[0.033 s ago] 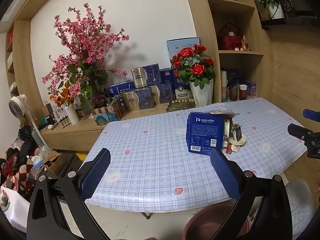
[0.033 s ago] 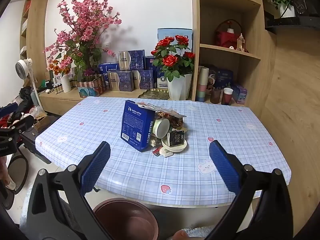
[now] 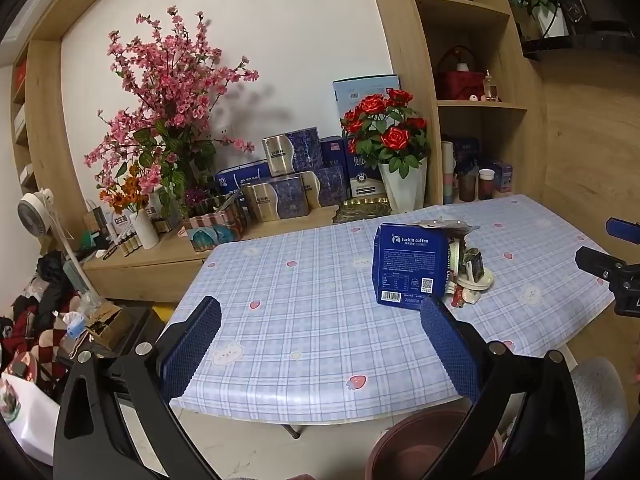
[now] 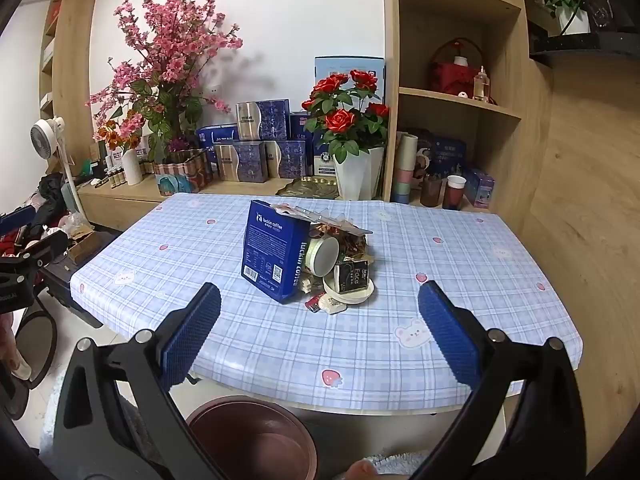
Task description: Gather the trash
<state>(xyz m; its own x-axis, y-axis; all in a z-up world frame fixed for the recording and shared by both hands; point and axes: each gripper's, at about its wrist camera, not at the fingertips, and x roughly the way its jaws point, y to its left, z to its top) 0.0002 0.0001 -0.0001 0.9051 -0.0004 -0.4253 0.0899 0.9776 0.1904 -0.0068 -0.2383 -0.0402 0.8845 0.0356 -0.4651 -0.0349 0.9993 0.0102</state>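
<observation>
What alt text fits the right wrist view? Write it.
A trash pile led by a blue coffee box sits on a plaid table, beyond the open, empty right gripper. A brown bin stands below the table's near edge.

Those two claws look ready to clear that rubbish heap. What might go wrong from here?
The tall blue luckin coffee box stands upright against the heap, so a nudge may topple it. Small scraps by the white round lid could scatter over the checked tablecloth. The brown round bin sits below the table edge; dropped pieces might miss it.
</observation>
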